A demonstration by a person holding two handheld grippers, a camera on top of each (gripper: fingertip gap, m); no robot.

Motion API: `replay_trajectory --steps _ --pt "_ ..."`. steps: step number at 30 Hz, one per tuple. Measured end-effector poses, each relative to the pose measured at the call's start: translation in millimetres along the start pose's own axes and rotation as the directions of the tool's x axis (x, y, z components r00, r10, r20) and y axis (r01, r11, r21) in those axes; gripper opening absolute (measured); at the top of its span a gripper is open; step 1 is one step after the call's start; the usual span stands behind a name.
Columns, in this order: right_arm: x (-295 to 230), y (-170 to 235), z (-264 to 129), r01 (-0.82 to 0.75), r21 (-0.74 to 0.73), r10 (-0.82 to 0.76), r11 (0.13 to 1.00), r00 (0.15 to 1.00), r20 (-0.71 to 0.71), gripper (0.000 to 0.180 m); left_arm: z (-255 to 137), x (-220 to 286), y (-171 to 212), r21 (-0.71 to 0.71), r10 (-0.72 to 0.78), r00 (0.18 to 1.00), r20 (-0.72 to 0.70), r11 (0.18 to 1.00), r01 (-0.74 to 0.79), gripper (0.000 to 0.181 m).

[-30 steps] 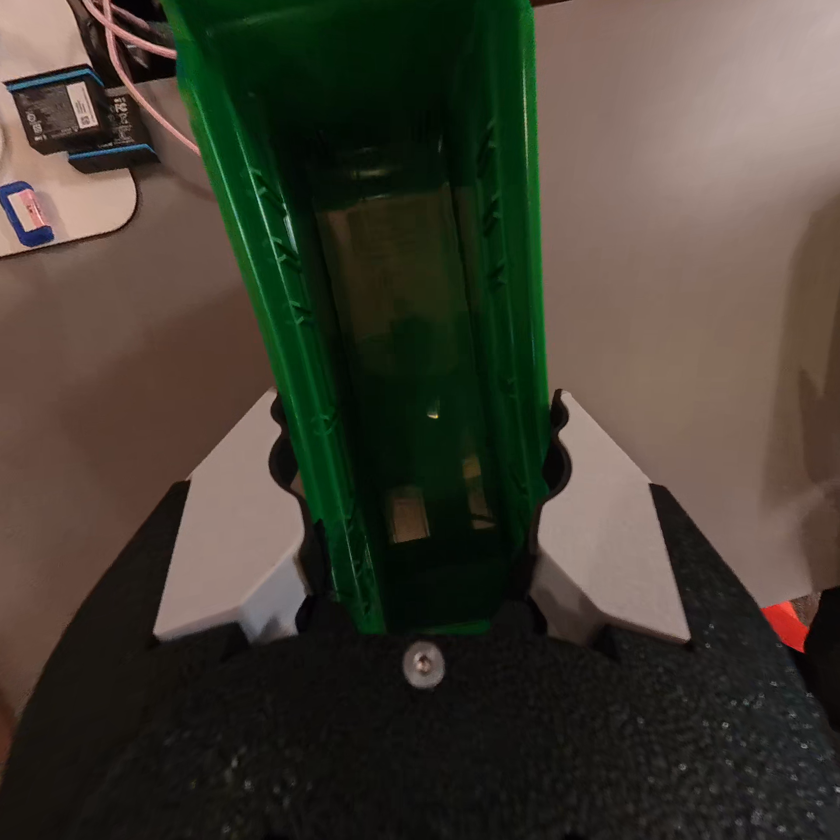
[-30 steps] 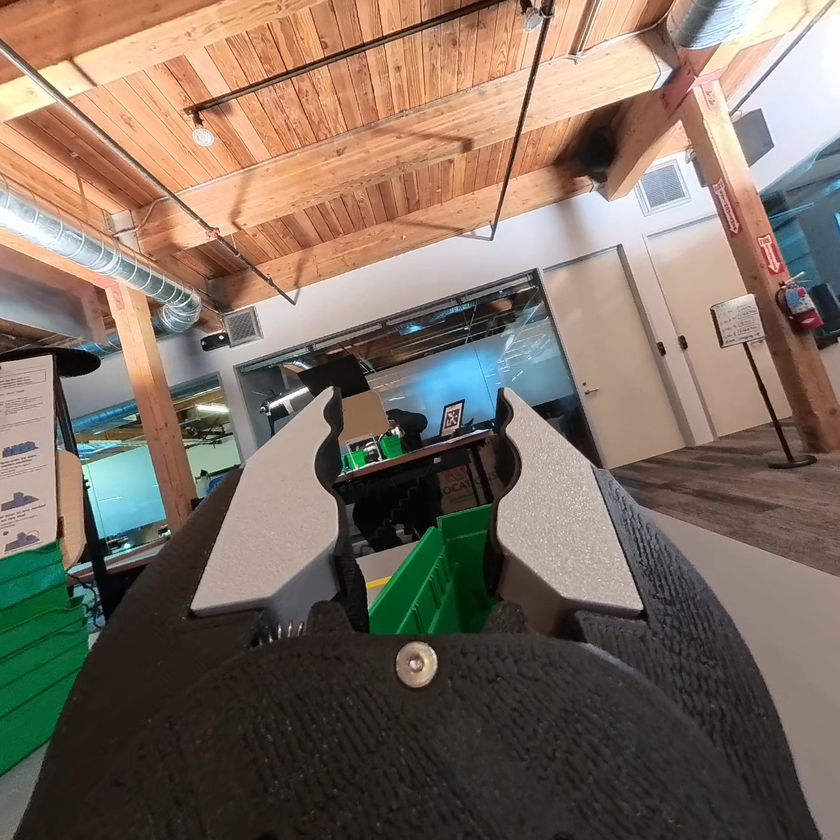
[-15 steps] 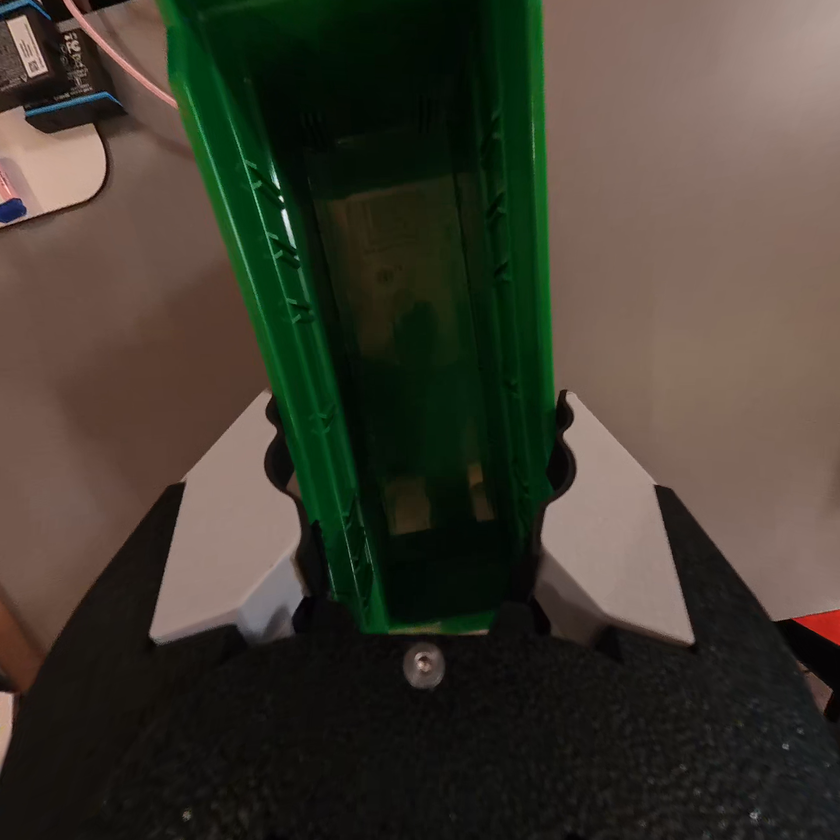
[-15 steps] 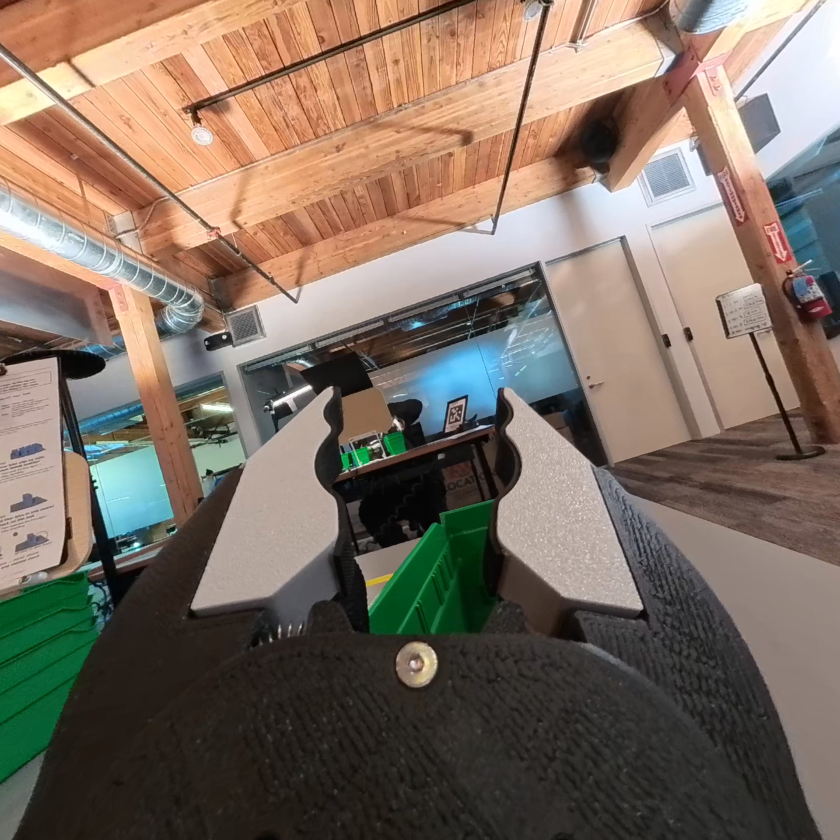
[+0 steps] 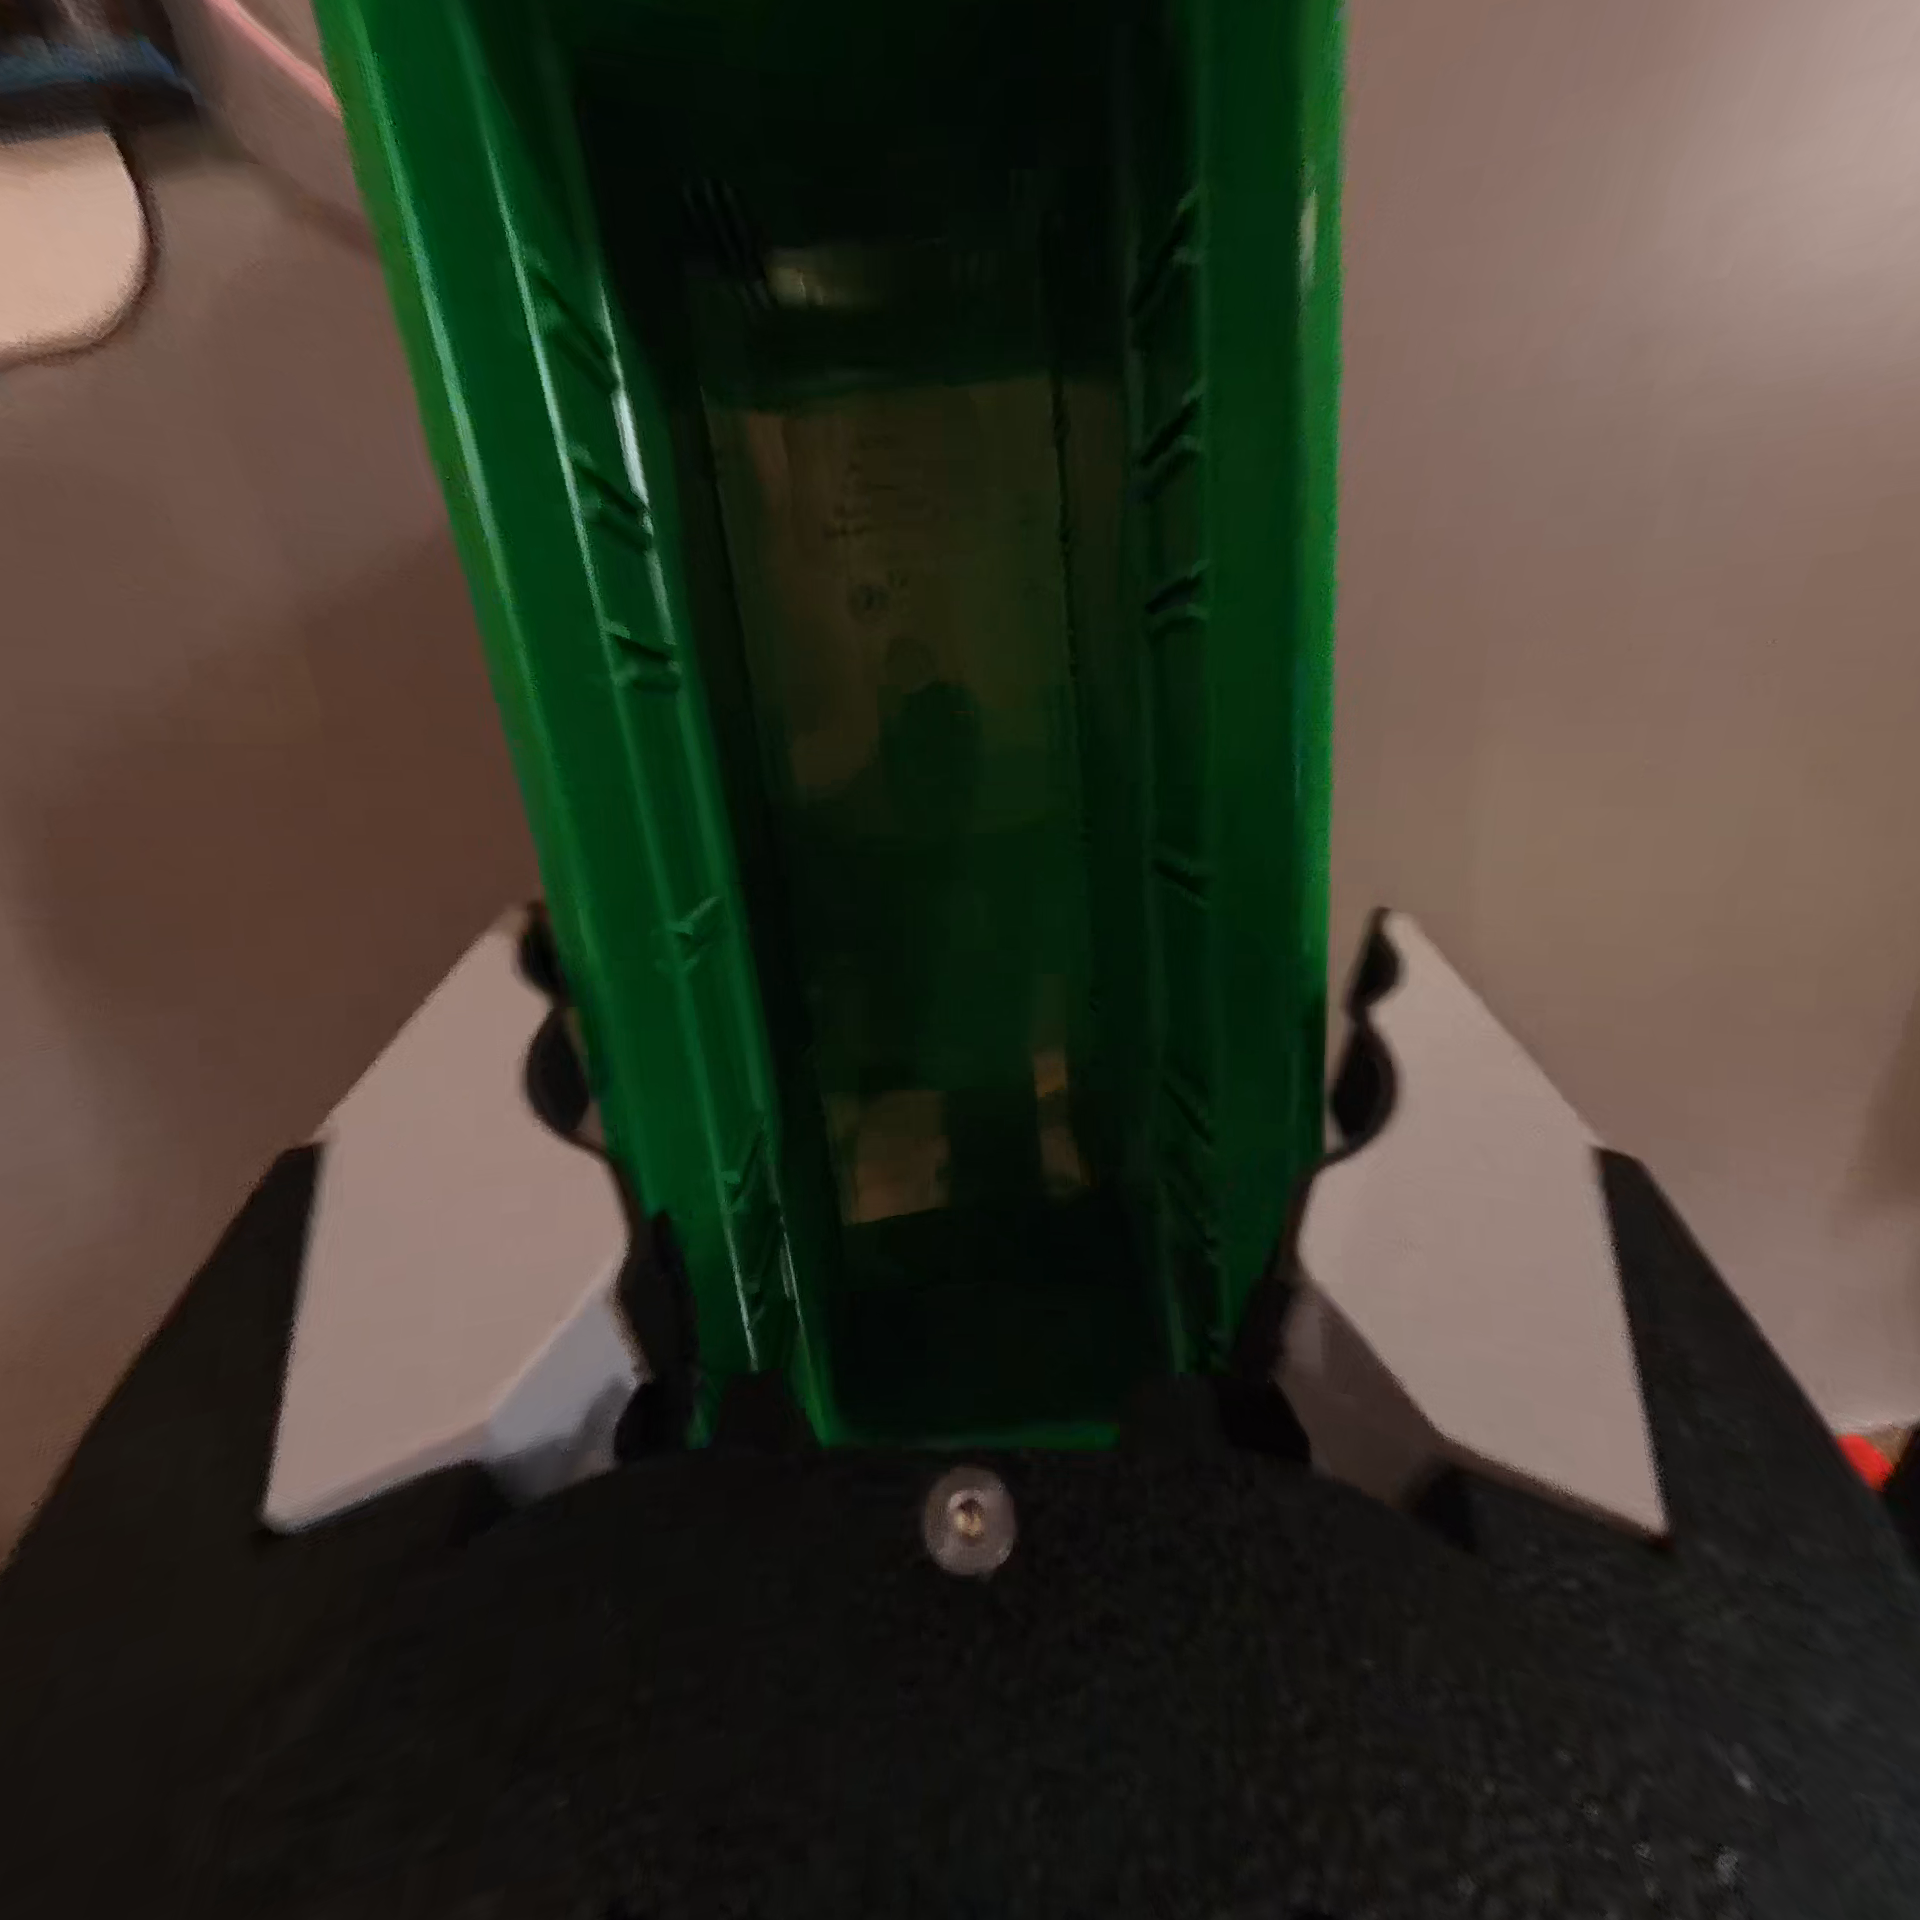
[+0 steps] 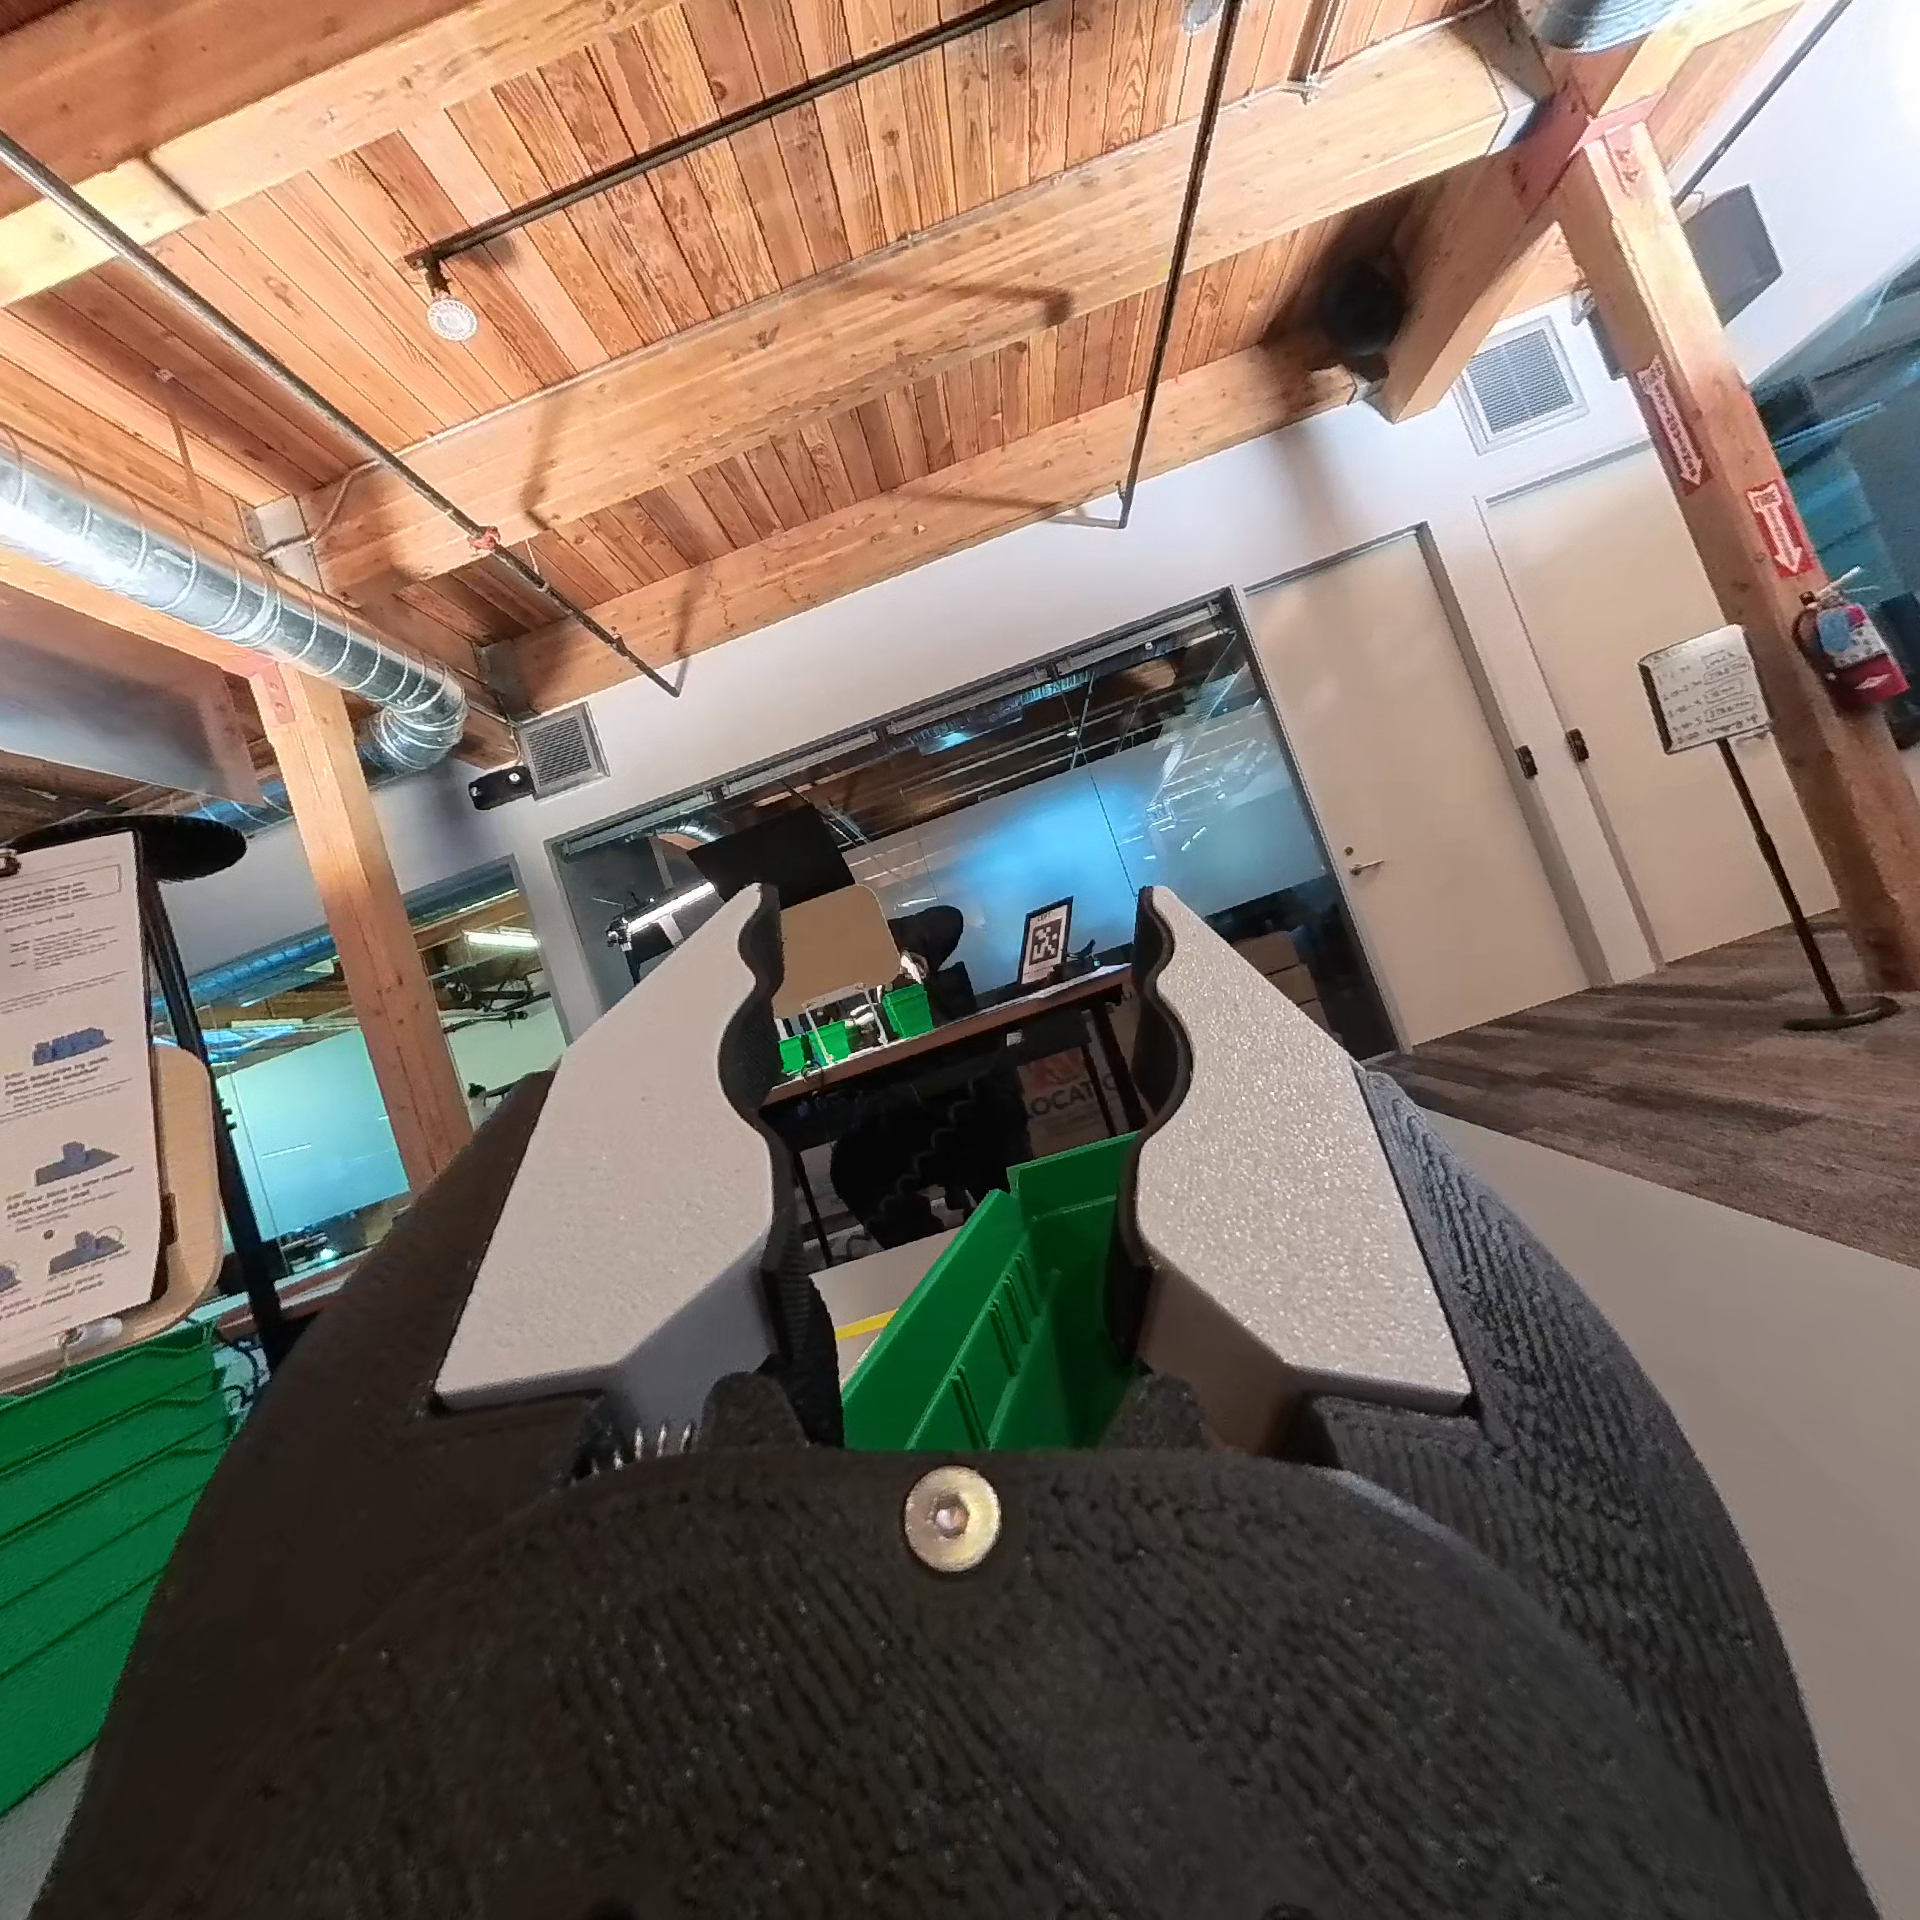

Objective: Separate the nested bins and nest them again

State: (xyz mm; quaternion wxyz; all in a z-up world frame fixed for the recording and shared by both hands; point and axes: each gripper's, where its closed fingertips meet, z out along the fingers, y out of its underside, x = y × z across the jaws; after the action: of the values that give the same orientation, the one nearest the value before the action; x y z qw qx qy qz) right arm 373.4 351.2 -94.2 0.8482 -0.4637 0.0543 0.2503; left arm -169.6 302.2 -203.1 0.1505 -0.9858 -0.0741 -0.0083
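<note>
Green bin (image 5: 644, 644) filling the left tongs (image 5: 951, 935); bare table (image 5: 1621, 520) on both flanks.

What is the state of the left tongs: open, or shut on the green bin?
Shut on the green bin. The left tongs have one finger pressed against each outer side wall, and the bin runs forward between them.

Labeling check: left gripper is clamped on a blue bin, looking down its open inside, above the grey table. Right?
Colour is wrong: the bin is green, not blue, per the left wrist view. The left gripper is clamped on it, looking down its open inside, above the grey table.
</note>
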Motion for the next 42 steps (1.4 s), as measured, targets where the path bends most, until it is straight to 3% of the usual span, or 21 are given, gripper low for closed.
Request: replay_trajectory --steps 1,4,7,9,12,14,18,21,24,26,28,33,38,42 --pt "0 0 0 0.001 0.000 -0.001 1.000 1.000 0.000 0.067 4 -2 13 -0.077 -0.009 1.000 0.012 0.997 0.010 0.159" --pt "0 -1 0 0.005 0.005 -0.005 1.000 1.000 0.002 0.068 -9 -2 31 -0.220 -0.012 1.000 0.006 0.976 0.013 0.159" --pt "0 -4 -1 0.020 0.017 -0.020 1.000 1.000 -0.002 0.069 -46 -11 -3 -0.083 -0.003 0.995 0.095 0.996 0.011 0.159" --pt "2 -8 -1 0.031 0.032 -0.031 0.999 0.999 -0.009 0.069 -68 17 -32 0.047 0.035 0.999 0.032 0.998 -0.037 0.159" --pt "8 -15 -4 0.049 0.056 -0.047 0.997 0.998 -0.034 0.069 -86 138 -56 0.207 0.226 0.920 -0.321 0.964 -0.164 0.159" --pt "14 -21 -8 0.064 0.079 -0.060 0.995 0.997 -0.058 0.069 -85 214 -55 0.232 0.314 0.836 -0.450 0.945 -0.231 0.159" --pt "28 -40 -20 0.143 0.139 -0.125 0.980 0.984 -0.130 0.069 -54 337 -60 0.285 0.445 0.742 -0.502 0.895 -0.344 0.159" --pt "45 -62 -33 0.270 0.186 -0.229 0.945 0.949 -0.216 0.069 -36 426 -66 0.299 0.406 0.667 -0.624 0.913 -0.276 0.159" --pt "69 -74 -42 0.300 0.199 -0.238 0.933 0.929 -0.284 0.069 7 478 -53 0.149 0.346 0.721 -0.601 0.934 -0.323 0.159" --pt "87 -77 -47 0.250 0.210 -0.177 0.945 0.933 -0.314 0.069 37 494 -31 -0.009 0.345 0.784 -0.516 0.913 -0.408 0.159" --pt "98 -80 -51 0.187 0.242 -0.104 0.952 0.942 -0.317 0.069 49 511 -8 -0.114 0.405 0.781 -0.476 0.852 -0.511 0.159" --pt "101 -78 -49 0.136 0.250 -0.056 0.959 0.952 -0.302 0.070 67 537 -18 -0.115 0.431 0.836 -0.341 0.863 -0.492 0.159" --pt "97 -74 -44 0.116 0.241 -0.046 0.963 0.960 -0.277 0.070 86 526 -14 -0.203 0.423 0.877 -0.227 0.860 -0.468 0.159" --pt "97 -72 -42 0.088 0.238 -0.023 0.967 0.965 -0.262 0.070 79 519 -10 -0.243 0.438 0.855 -0.277 0.829 -0.503 0.136"
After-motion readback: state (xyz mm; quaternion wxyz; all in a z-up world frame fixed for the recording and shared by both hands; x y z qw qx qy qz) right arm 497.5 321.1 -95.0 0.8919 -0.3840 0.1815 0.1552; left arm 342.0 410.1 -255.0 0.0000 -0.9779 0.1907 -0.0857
